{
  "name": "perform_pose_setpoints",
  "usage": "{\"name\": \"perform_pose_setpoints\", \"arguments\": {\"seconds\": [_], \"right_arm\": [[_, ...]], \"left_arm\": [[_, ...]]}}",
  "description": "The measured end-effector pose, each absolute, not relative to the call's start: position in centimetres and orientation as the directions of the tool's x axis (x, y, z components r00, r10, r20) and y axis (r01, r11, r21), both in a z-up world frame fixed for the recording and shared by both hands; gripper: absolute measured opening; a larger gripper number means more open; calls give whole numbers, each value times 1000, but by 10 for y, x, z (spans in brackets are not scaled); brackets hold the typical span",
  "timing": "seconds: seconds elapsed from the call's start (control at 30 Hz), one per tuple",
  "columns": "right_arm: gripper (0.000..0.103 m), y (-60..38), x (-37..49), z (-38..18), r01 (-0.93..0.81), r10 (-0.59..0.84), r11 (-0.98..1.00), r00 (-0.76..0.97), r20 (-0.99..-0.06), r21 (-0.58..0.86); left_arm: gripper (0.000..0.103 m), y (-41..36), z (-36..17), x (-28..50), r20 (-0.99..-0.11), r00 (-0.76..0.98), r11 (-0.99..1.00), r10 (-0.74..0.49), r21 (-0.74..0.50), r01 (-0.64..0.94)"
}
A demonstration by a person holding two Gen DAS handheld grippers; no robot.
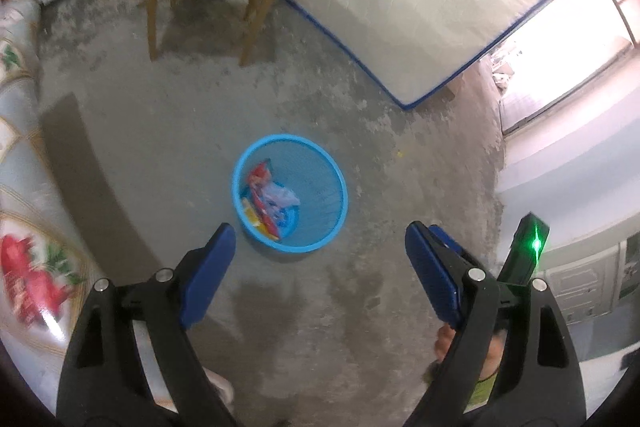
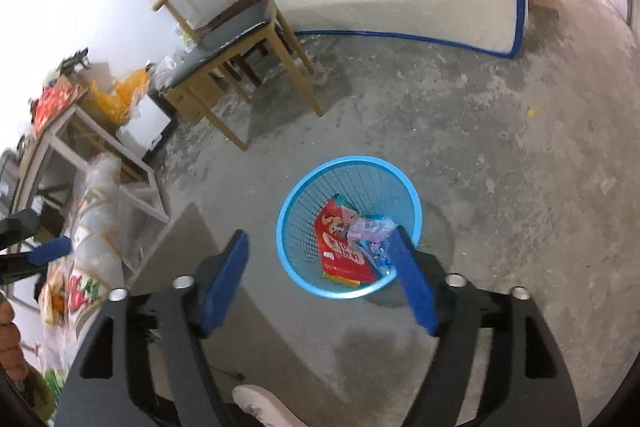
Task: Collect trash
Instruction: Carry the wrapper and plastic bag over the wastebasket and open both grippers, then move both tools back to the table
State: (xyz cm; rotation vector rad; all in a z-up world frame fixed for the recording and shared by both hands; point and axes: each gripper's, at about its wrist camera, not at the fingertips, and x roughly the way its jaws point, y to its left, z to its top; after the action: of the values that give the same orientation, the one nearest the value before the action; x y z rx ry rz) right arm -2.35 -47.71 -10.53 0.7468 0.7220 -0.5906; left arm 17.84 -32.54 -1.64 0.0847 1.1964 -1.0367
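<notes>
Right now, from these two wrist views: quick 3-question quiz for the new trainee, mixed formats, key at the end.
1. True or false: the left gripper is clamped on a wrapper.
2. Where is the red snack bag?
A. on the chair seat
B. inside the blue basket
C. on the bare floor
3. Fill in: the blue basket stands on the concrete ____, with the wooden chair beyond it.

Key
1. False. Its jaws stand wide apart with nothing between them; the right gripper is open and empty too.
2. B. It lies in the basket with clear plastic wrap and a yellow piece.
3. floor
</notes>
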Motion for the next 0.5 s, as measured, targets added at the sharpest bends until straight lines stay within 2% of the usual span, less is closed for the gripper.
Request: {"name": "perform_pose_setpoints", "arguments": {"seconds": [0.13,0.23,0.33,0.5], "right_arm": [[90,-446,-20,-82,699,-246,647,570,-784,305],[95,-422,-15,-60,707,-303,670,539,-786,226],[97,-395,-10,-30,720,-401,684,506,-763,118],[97,-338,-1,16,633,-471,774,583,-662,7]], "left_arm": [[85,-276,7,161,-766,62,568,-640,-417,709],[89,-233,23,155,-737,113,597,-667,-437,673],[91,-183,38,147,-700,186,623,-689,-442,646],[95,-86,56,134,-647,374,714,-664,-400,575]]}}
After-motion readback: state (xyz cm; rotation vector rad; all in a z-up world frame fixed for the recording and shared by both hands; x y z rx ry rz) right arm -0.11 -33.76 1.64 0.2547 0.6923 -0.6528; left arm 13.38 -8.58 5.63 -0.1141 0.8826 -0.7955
